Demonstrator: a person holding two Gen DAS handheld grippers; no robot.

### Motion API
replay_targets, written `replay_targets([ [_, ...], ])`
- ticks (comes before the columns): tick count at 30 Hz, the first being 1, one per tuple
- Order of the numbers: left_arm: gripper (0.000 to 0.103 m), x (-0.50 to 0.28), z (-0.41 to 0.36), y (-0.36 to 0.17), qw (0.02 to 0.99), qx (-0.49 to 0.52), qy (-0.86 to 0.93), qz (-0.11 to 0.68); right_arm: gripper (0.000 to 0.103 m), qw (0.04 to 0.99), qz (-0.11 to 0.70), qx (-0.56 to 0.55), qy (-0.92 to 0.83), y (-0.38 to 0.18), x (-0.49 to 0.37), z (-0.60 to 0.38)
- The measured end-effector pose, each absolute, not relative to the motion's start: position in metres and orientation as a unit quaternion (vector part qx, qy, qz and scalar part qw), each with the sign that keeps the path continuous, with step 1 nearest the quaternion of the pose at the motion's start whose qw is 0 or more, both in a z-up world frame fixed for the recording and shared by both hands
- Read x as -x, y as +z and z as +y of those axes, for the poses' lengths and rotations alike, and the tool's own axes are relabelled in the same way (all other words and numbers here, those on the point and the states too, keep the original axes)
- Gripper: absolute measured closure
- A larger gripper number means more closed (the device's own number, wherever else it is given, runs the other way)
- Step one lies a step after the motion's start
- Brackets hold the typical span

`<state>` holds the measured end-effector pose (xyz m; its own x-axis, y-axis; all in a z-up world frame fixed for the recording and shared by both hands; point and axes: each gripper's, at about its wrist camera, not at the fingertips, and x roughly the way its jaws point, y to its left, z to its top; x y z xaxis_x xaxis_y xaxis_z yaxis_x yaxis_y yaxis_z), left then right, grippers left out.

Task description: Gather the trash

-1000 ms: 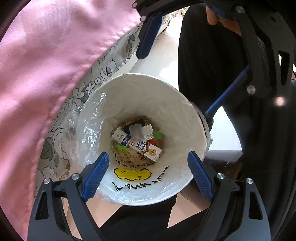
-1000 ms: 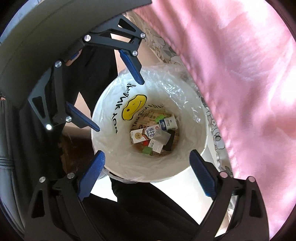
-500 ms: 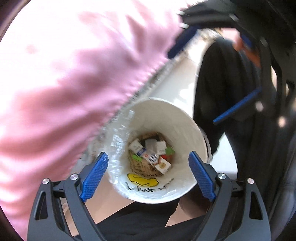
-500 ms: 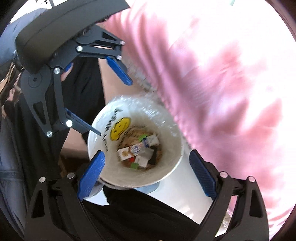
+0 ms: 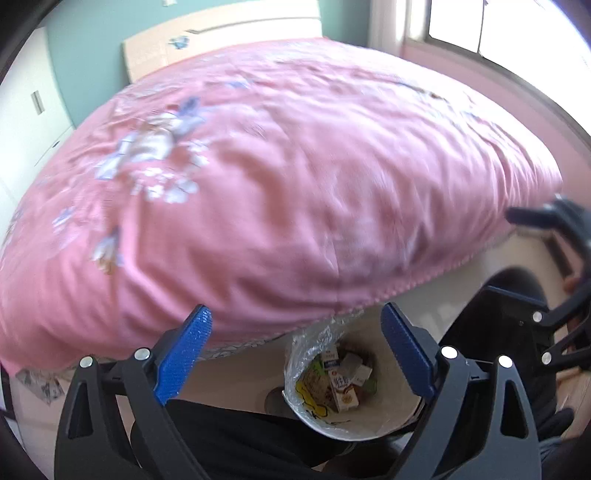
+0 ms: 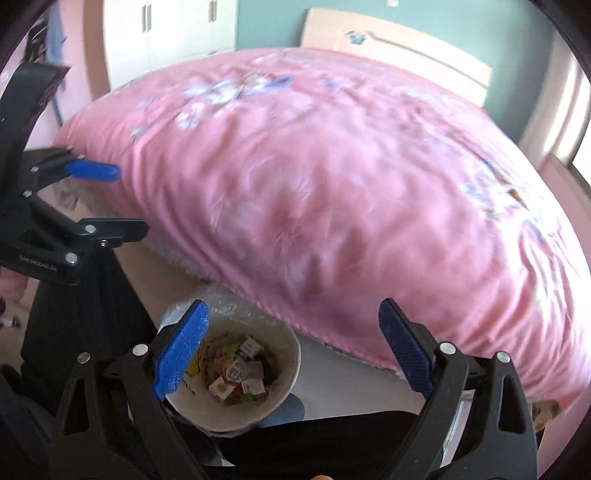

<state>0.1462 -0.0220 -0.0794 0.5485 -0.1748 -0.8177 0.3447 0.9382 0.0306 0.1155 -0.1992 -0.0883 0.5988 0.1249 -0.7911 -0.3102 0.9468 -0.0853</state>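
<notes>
A white trash bin (image 5: pixel 391 424) with a clear plastic liner stands on the floor beside the bed; it also shows in the right wrist view (image 6: pixel 290 363). Several small cartons and wrappers (image 5: pixel 341 380) lie in its bottom, also seen in the right wrist view (image 6: pixel 238 376). My left gripper (image 5: pixel 295 354) is open and empty, raised above the bin. My right gripper (image 6: pixel 293 350) is open and empty, also above the bin. Each gripper shows in the other's view, the left one (image 6: pixel 92 171) at far left and the right one (image 5: pixel 546 258) at far right.
A bed with a pink floral quilt (image 5: pixel 277 177) fills most of both views, its edge overhanging close to the bin. A pale headboard (image 6: pixel 399 48), white wardrobe doors (image 6: pixel 173 33) and a window (image 5: pixel 491 29) lie beyond. The person's dark-clothed legs (image 5: pixel 240 439) are beside the bin.
Both grippers have lifted and tilted up from looking straight down into the bin. The bin has shrunk to the bottom of each view and the whole bed has come into sight.
</notes>
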Motion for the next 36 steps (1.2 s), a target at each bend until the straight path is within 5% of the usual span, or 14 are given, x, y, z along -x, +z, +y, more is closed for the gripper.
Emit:
replay_targets([
  [19, 0.006, -0.056, -0.005, 0.033, 0.93, -0.003, -0.025, 0.366, 0.012, 0.941, 0.335, -0.038, -0.037, 0.044, -0.019, -0.216],
  [36, 0.004, 0.012, -0.01, 0.042, 0.939, 0.017, 0.029, 0.343, 0.012, 0.935, 0.336, -0.081, -0.077, 0.044, 0.033, -0.202],
])
